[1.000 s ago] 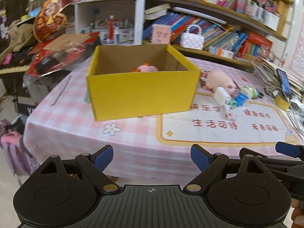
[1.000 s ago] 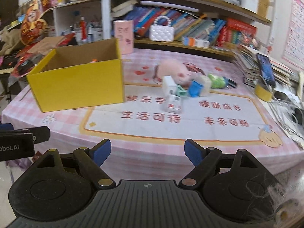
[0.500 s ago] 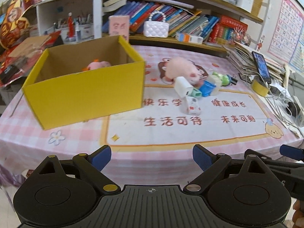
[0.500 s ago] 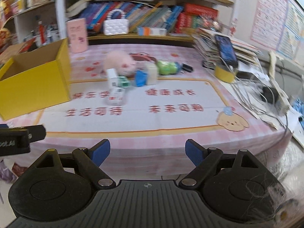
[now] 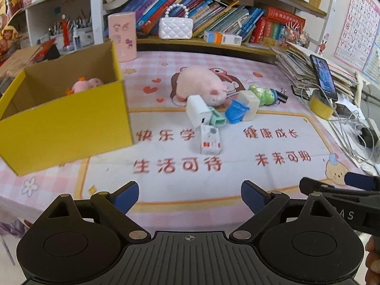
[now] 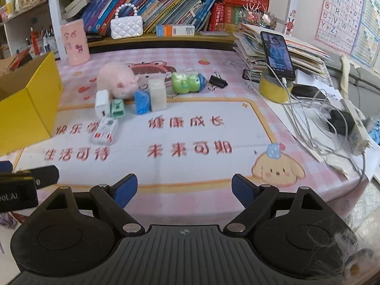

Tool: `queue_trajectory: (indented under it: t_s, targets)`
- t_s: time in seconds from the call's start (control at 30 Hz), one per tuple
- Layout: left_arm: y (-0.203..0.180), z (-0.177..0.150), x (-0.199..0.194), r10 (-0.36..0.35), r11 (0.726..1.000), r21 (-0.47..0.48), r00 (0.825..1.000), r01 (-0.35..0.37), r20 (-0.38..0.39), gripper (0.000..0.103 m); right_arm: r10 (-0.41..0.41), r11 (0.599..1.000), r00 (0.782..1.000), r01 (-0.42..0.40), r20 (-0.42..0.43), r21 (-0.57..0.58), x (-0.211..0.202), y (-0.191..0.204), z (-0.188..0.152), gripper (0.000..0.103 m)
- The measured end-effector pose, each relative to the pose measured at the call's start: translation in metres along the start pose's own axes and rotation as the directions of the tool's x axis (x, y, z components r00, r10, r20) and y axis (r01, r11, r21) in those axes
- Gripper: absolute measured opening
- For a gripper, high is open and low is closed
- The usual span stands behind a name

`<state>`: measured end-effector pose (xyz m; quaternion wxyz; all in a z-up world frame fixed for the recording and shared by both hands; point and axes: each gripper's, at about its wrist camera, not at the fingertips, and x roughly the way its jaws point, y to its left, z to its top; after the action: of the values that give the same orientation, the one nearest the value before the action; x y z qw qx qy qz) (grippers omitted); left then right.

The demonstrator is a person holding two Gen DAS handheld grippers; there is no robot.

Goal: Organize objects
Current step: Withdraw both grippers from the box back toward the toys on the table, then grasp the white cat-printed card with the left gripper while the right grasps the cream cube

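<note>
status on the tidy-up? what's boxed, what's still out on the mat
Done: one pink plush lies in the yellow box. In hand: nothing; the left hand-held gripper and right hand-held gripper are both open, short of the pile. Left: pink pig plush, white charger, mint clip, blue packet, white bottle, green toy, small carton.

Both views are bright and evenly lit, with only soft shadows. Fisheye distortion bends the bookshelf (image 5: 213, 45) and wall chart (image 6: 344, 11) at the edges. The red lettering on the mat (image 6: 190, 147) looks slightly blurred.
</note>
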<state>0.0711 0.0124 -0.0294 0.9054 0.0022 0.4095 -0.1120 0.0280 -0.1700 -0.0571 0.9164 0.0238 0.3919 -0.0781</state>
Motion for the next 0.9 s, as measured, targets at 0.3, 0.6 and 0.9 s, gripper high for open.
queue_trajectory:
  t_s: [0.3, 0.6, 0.9]
  targets:
    - [-0.029, 0.03, 0.032, 0.069, 0.997, -0.021, 0.998, -0.069, 0.004, 0.095, 0.088, 0.996, 0.995, -0.087, 0.045, -0.034, 0.035, -0.026, 0.039, 0.086]
    - [-0.042, 0.046, 0.076, 0.123, 0.992, -0.03, 0.992, -0.124, -0.028, 0.065, 0.169, 0.985, 0.985, -0.168, 0.039, -0.033, 0.068, -0.043, 0.065, 0.083]
    - [-0.048, 0.054, 0.126, 0.143, 0.989, -0.007, 0.987, -0.144, -0.075, 0.057, 0.226, 0.973, 0.973, -0.225, 0.033, -0.05, 0.091, -0.043, 0.083, 0.077]
